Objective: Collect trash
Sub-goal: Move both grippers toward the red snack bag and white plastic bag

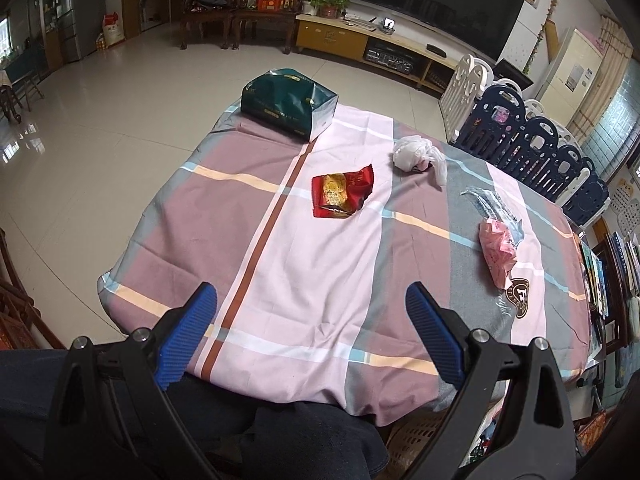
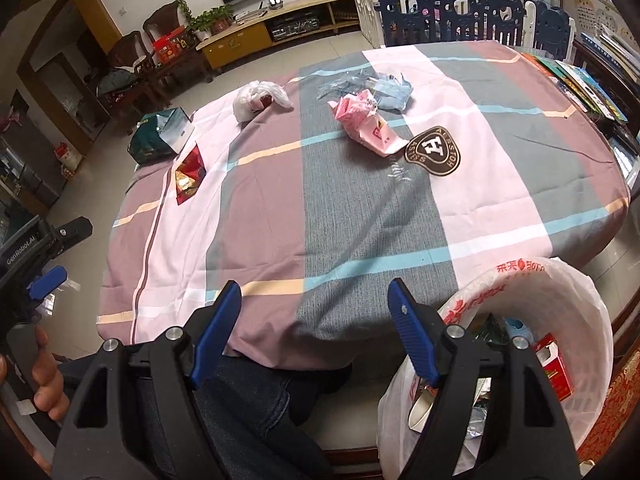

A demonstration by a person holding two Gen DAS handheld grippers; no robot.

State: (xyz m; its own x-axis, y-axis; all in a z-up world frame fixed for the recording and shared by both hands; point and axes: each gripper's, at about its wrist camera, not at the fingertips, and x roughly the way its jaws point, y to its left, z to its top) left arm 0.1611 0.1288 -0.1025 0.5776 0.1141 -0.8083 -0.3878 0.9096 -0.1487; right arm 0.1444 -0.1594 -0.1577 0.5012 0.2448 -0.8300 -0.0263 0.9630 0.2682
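**Both tongs released above the near table edge, trash spread across the cloth**

Left wrist view: the left gripper [image 1: 311, 300] hung over the near edge of the checked tablecloth [image 1: 304, 280], its blue jaws spread wide and gripping nothing. Out in front, a red snack wrapper [image 1: 341, 192] lay flat on the pale pink stripe. Beyond it and to the right sat a crumpled white plastic bag [image 1: 416, 154]. Further right, a pink wrapper [image 1: 498, 250] rested on the cloth just beside a brown crest logo [image 1: 519, 297], with a scrap of clear bluish plastic [image 1: 494, 208] touching its far end. At the far left corner stood a dark green box [image 1: 286, 102]. The person's dark trousers [image 1: 200, 432] filled the bottom of the frame.

Right wrist view: the right gripper [image 2: 314, 302] was likewise released, jaws wide apart and holding nothing, poised over the near edge of the table. To its lower right stood the trash bin [image 2: 560, 292], lined with a white printed bag and already holding a red carton [image 2: 554, 364] and other scraps. On the cloth, the pink wrapper lay beside the crest, the clear plastic behind it, the white bag further left, the red wrapper near the left edge. At far left the other handheld gripper showed, a hand [image 2: 46, 376] wrapped round its grip.
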